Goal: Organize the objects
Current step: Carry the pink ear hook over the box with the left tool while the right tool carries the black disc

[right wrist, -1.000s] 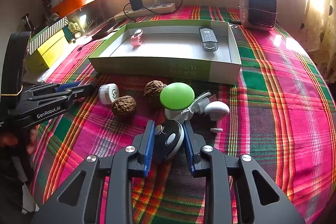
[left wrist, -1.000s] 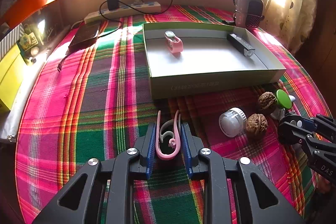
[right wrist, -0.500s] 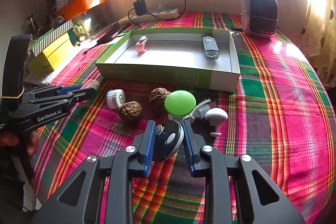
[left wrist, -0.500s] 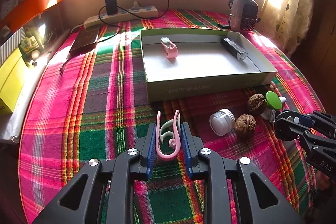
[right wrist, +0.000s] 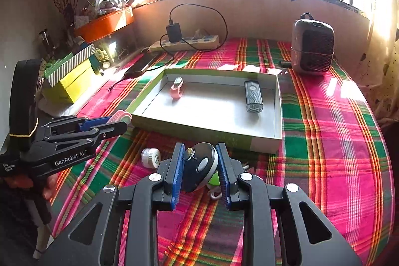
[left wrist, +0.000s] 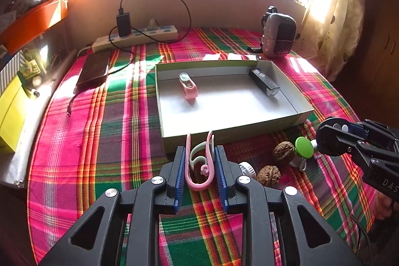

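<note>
We hold a pink clip [left wrist: 199, 166] pinched in our left gripper [left wrist: 200, 163] and, lower centre, a black disc [right wrist: 199, 170], possibly a remote, clamped in our right gripper [right wrist: 200, 166], both apparently bound for the box [right wrist: 264, 143].

In the right wrist view, the side of the left hand-held gripper [right wrist: 99, 127] carries white lettering reading "GenRobot.AI"; smaller white print lower on its handle is too blurred to read. In the left wrist view, the right hand-held gripper [left wrist: 331, 138] shows the letters "DAS", cut off at the frame edge. Faint print on the green box [left wrist: 286, 122] front wall is illegible.
</note>
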`<state>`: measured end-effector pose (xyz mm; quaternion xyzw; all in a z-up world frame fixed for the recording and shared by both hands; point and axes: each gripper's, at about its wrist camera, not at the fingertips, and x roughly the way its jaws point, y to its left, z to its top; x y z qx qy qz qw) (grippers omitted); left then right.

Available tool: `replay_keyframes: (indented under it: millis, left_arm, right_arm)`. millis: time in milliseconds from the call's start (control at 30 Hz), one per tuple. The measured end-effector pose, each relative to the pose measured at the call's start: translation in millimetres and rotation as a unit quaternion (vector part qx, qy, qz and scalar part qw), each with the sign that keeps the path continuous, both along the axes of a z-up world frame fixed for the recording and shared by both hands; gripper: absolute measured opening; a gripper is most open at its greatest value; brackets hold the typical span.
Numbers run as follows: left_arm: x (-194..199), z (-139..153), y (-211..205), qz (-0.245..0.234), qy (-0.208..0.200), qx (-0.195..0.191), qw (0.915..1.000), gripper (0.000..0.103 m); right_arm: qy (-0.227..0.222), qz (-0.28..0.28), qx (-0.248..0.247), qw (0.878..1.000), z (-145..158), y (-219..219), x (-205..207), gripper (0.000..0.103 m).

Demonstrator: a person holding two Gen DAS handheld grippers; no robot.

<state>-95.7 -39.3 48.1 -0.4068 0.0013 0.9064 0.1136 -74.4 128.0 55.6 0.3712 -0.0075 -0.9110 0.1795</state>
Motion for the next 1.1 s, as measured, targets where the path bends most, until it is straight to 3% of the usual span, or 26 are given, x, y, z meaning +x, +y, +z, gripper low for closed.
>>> replay_keyframes:
  millis: [433, 833, 1100]
  left_arm:
    - [-40.7, 0.8, 9.2, 0.008, -0.004, 0.007, 0.9999, 0.021]
    - [-71.0, -15.1, 15.3, 0.016, -0.022, 0.002, 0.9996, 0.021]
    - [-87.9, -22.6, 18.5, 0.018, -0.035, -0.002, 0.9992, 0.021]
  right_arm:
    - [0.000, 0.007, -0.004, 1.000, 14.8, -12.9, -74.3, 0.027]
    - [-0.058, 0.024, 0.008, 0.998, -14.1, -35.6, -158.3, 0.027]
    - [-0.093, 0.045, 0.004, 0.995, -32.1, -53.2, -189.5, 0.027]
